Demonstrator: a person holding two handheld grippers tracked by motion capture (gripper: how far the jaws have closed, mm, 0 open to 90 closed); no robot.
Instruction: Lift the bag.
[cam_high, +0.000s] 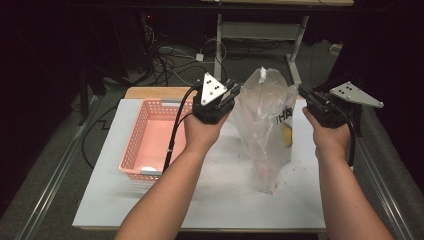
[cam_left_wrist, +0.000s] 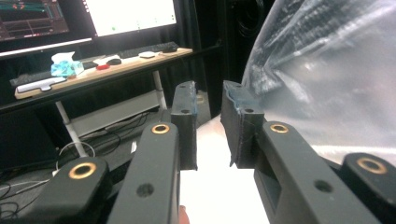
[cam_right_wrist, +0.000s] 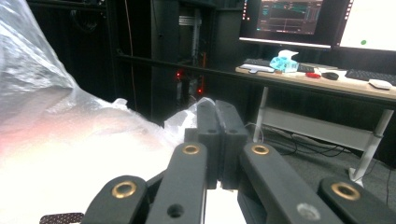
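A clear plastic bag with dark lettering and something yellow inside stands upright on the white table top. My left gripper hovers by the bag's upper left side. In the left gripper view its jaws stand apart around empty air, with the bag just to their right. My right gripper is at the bag's upper right edge. In the right gripper view its jaws are pressed together with a thin fold of the bag's film caught at the tips.
A pink slotted basket sits on the table's left part, a white item in its near corner. Cables lie on the floor behind the table. A desk with monitors and keyboards stands farther back.
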